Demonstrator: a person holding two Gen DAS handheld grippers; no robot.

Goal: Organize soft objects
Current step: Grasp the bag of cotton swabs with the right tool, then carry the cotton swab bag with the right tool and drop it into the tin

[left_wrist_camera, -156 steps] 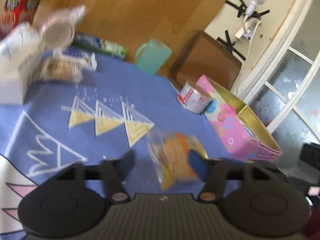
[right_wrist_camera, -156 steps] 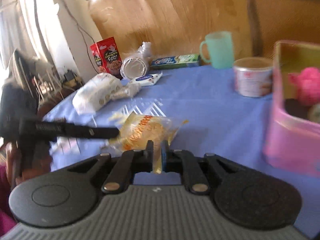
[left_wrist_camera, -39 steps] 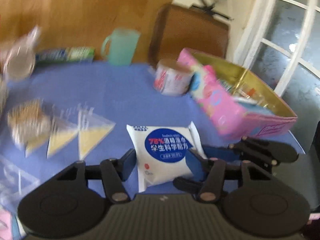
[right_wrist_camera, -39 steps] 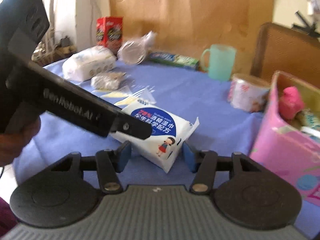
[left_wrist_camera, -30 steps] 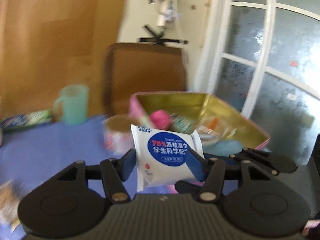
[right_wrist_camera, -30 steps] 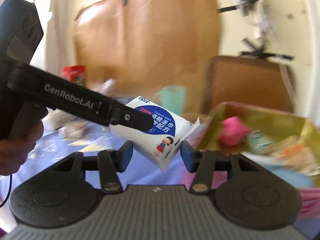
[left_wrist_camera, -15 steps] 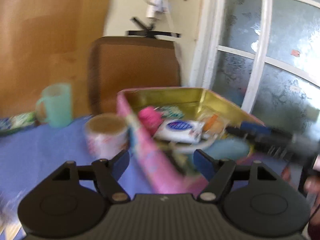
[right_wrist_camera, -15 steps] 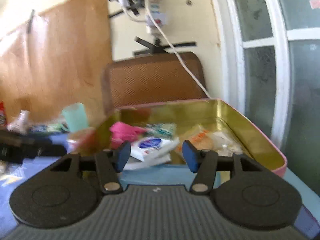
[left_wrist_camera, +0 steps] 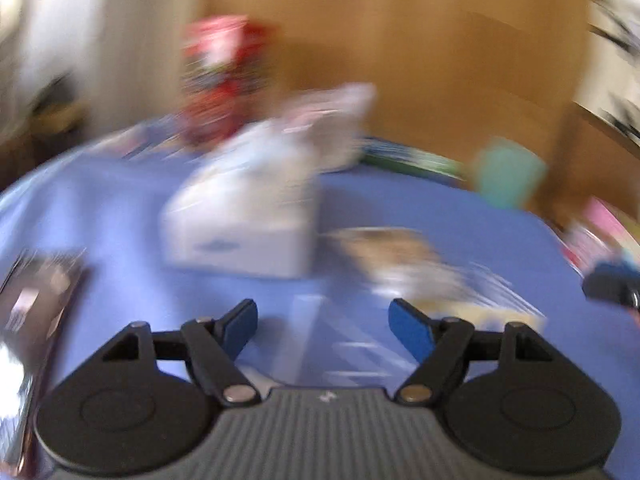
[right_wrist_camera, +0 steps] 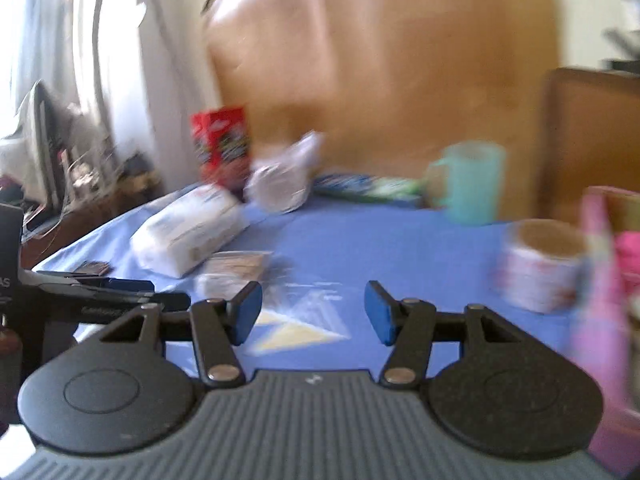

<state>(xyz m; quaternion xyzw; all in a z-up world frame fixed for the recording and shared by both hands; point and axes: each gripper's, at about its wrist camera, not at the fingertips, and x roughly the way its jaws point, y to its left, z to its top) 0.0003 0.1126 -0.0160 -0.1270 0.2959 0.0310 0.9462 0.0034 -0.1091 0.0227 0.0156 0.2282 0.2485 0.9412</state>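
Both tools are empty: the left tool (left_wrist_camera: 322, 326), its jaws just opened wider, and the right tool (right_wrist_camera: 313, 312) stand parted over the blue tabletop (right_wrist_camera: 380, 240), likely ready for another pick. Ahead of the left one lies a white soft pack (left_wrist_camera: 240, 224); the pink box (right_wrist_camera: 600, 280) sits right of the right tool.

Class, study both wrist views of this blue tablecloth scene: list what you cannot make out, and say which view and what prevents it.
- Red carton, left wrist view: motion blur wipes out its printing.
- Pink box, right wrist view: the right edge cuts it off, so most of its contents are hidden.
- Dark flat packet, left wrist view: blurred and cut by the left edge; its kind is unclear.
- Clear wrapped snack, right wrist view: too blurred to identify.
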